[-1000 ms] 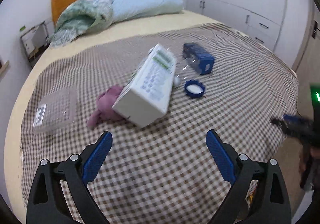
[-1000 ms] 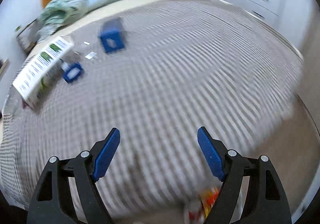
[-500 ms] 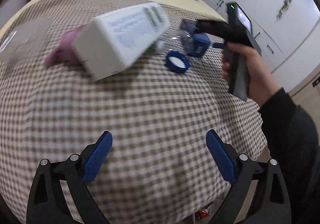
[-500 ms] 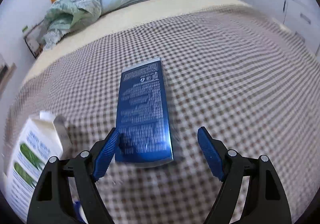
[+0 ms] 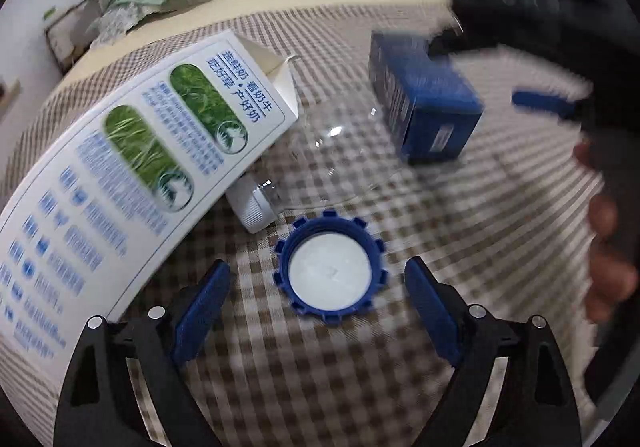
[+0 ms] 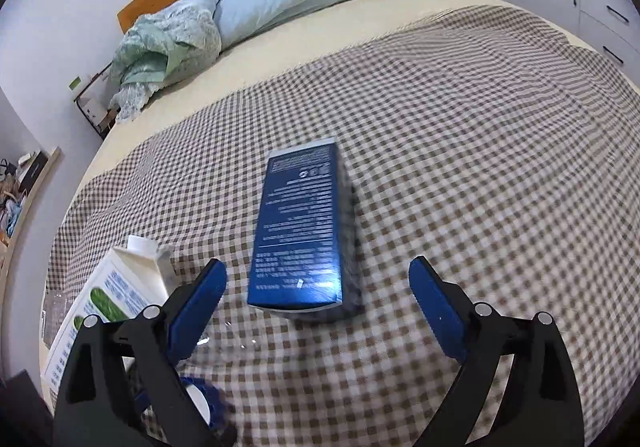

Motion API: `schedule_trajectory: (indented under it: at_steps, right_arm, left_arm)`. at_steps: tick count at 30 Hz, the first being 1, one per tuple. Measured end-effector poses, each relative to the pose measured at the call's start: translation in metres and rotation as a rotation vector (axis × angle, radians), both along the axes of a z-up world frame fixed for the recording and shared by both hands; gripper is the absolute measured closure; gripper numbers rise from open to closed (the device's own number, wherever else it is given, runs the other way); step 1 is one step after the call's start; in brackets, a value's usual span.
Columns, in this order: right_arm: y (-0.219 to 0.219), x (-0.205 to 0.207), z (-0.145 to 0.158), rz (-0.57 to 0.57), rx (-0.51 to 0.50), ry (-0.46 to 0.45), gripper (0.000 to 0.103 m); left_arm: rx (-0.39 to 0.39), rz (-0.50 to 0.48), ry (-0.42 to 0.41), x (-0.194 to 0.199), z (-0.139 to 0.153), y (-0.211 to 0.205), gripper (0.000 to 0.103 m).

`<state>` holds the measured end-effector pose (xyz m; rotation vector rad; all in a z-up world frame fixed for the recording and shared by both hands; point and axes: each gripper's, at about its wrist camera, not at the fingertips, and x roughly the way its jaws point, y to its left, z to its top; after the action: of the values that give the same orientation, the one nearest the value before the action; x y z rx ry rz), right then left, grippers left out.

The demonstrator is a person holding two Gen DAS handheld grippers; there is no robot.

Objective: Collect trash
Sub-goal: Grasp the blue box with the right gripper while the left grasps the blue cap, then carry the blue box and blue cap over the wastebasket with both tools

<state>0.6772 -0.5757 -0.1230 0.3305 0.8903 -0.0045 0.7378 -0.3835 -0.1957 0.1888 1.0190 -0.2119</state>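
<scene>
Blue cardboard box (image 6: 298, 231) at twelve o'clock of the right gripper (image 6: 318, 295) — light, crushable; long sides are best pinched; jaws opening, nothing held; left gripper (image 5: 316, 297) closing around the blue cap (image 5: 330, 267), untouched.

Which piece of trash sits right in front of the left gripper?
On the checked bedspread, just ahead of the left gripper, whose jaws are closing but not yet touching it, lies a blue notched lid. It lies beside the milk carton and alone shows a round white inside.
</scene>
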Motion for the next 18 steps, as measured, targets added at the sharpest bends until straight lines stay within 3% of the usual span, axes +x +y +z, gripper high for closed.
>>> schedule_trajectory:
  at_steps: [2, 3, 4, 5, 8, 12, 18]
  right_arm:
    - [0.013, 0.012, -0.01, -0.007, -0.028, 0.022, 0.014]
    - [0.013, 0.016, -0.015, -0.015, -0.046, 0.039, 0.014]
    - [0.015, 0.02, -0.02, -0.02, -0.058, 0.061, 0.026]
    - [0.017, 0.023, -0.028, -0.024, -0.052, 0.079, 0.042]
    - [0.013, 0.01, -0.025, -0.042, -0.027, 0.06, 0.041]
    - [0.004, -0.027, -0.004, -0.036, -0.08, 0.019, 0.042]
    - [-0.002, -0.112, 0.024, 0.014, -0.079, -0.034, 0.042]
  left_arm:
    - [-0.005, -0.023, 0.009, 0.002, -0.005, 0.001, 0.031]
    - [-0.018, -0.012, 0.0, 0.001, -0.004, 0.005, 0.048]
    - [-0.044, 0.009, -0.007, 0.001, -0.001, 0.012, 0.053]
    - [-0.09, 0.011, 0.017, 0.003, 0.001, 0.018, 0.053]
    - [-0.19, 0.005, 0.052, -0.007, 0.015, 0.041, 0.053]
    - [-0.317, -0.015, 0.062, -0.035, 0.039, 0.072, 0.053]
    - [-0.355, -0.037, -0.007, -0.09, 0.075, 0.103, 0.053]
